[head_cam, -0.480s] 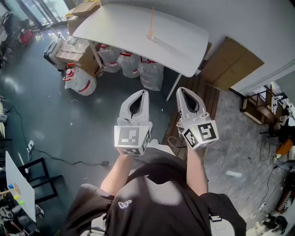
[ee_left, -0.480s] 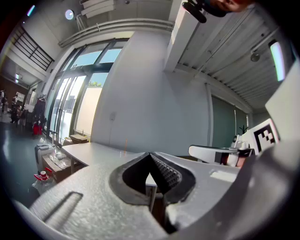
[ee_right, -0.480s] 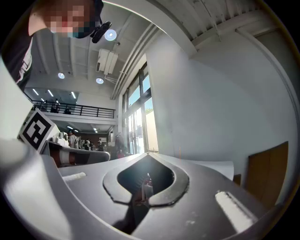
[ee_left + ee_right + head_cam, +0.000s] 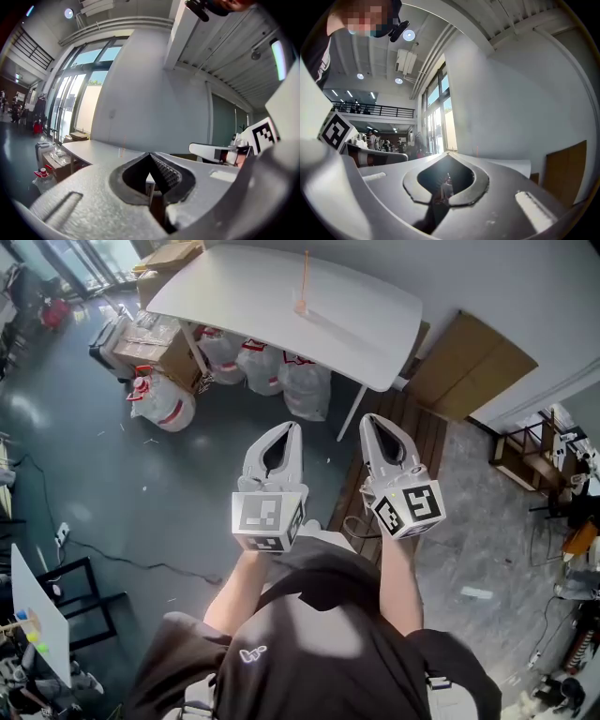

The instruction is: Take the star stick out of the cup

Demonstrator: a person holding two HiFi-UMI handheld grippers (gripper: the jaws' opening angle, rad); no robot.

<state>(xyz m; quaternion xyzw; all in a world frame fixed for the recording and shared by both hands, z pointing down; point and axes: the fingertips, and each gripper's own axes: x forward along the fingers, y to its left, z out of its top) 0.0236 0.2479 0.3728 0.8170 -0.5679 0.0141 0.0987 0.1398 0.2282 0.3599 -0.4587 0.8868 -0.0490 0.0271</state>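
Star stick (image 4: 306, 273) stands upright in the cup (image 4: 300, 306) on the white surface (image 4: 370, 320), well apart from both grippers. Left hand-held gripper (image 4: 294, 427) and right hand-held gripper (image 4: 367, 420) have jaws fully together, holding nothing. Left cube (image 4: 267, 518) and right cube (image 4: 410, 507) carry square black-and-white markers. Red print on the bags (image 4: 305, 390) is too small to read.

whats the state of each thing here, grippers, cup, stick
left gripper: shut, empty
right gripper: shut, empty
cup: upright on the white table, far from both grippers
star stick: standing upright in the cup, not yet taken out
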